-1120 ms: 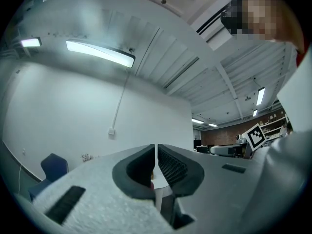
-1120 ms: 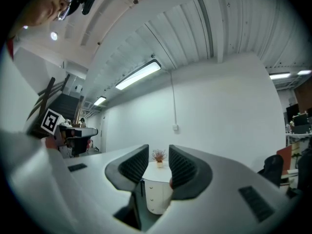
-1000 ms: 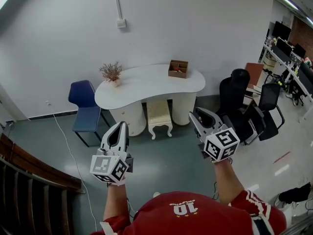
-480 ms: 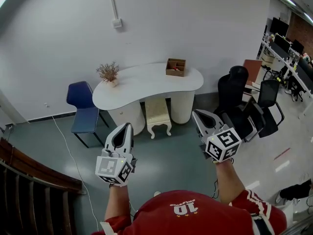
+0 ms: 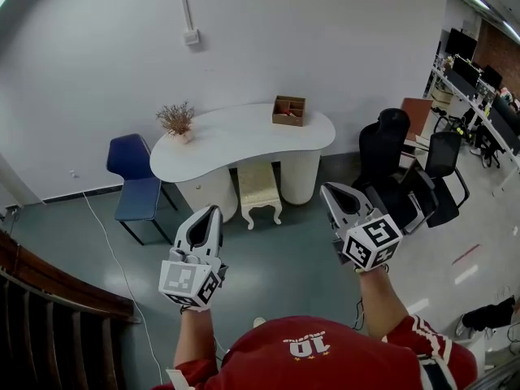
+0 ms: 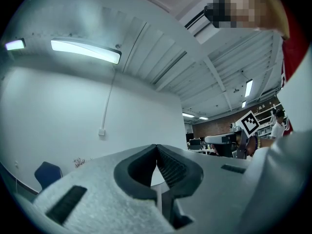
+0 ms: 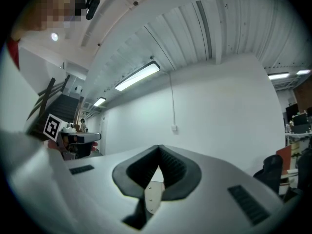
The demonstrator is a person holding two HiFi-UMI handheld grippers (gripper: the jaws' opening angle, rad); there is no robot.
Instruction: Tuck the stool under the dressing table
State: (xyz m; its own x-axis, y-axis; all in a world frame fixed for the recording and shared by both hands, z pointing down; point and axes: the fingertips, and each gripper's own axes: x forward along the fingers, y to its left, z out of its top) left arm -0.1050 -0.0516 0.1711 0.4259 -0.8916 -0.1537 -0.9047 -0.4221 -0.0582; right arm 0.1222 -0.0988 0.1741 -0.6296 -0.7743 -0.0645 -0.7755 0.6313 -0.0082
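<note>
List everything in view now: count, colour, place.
dressing table: one, white, against the wall
stool: one, cream, between the table's bases, partly under the top
chair: one, blue, left of the table
dried plant: one, brown, table's left end
box: one, wooden, table's right end
office chairs: at least two, black, right of the table
left tool: one, grey, shut, empty
right tool: one, grey, shut, empty

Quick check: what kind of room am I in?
Likely an office with a mock bedroom corner: white dressing table and cream stool, black office chairs, desks with monitors at right.
</note>
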